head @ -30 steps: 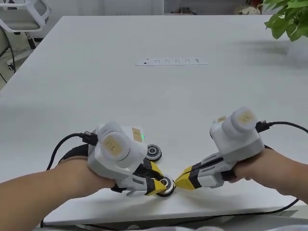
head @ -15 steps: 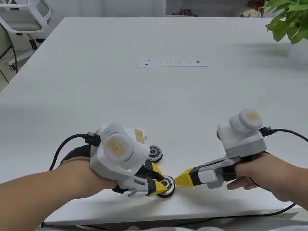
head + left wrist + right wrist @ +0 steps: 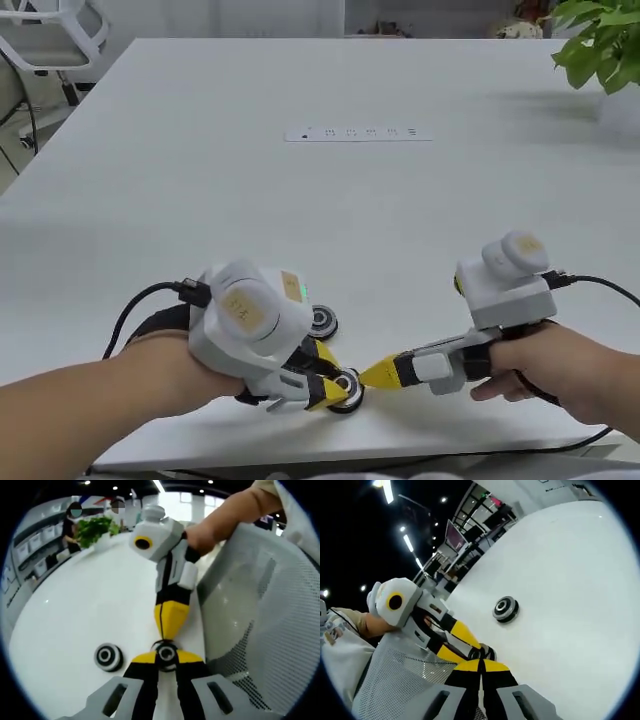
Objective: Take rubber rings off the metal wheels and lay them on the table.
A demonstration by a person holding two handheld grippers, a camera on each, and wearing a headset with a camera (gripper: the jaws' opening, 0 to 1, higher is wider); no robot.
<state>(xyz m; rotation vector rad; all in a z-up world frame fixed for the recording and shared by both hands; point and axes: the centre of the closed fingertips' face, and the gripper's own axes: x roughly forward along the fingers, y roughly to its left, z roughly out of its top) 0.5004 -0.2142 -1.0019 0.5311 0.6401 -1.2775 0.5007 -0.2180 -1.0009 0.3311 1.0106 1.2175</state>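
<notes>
A small metal wheel with a black rubber ring point(image 3: 347, 388) sits near the table's front edge, and my left gripper point(image 3: 336, 378) is shut on it. Its yellow jaws clamp the wheel point(image 3: 166, 653) from both sides in the left gripper view. My right gripper point(image 3: 370, 375) is shut, its pointed yellow tips point(image 3: 167, 630) meeting the wheel's rim. From the right gripper view I cannot tell whether the right gripper point(image 3: 481, 664) pinches the ring on the wheel point(image 3: 488, 653). A second ringed wheel point(image 3: 320, 320) lies flat just behind the left gripper, also seen as the second wheel point(image 3: 108, 656) point(image 3: 506, 609).
The white table point(image 3: 300, 220) stretches far ahead; its front edge runs just below the wheel. A flat power strip point(image 3: 358, 134) lies mid-table, a green plant point(image 3: 600, 40) stands at the far right, and a chair point(image 3: 50, 30) at the far left. A cable point(image 3: 135, 305) trails from the left gripper.
My right hand has dropped and drawn back to the right, flattening that gripper, while its tips stay at the wheel. The left gripper keeps its hold on the wheel.
</notes>
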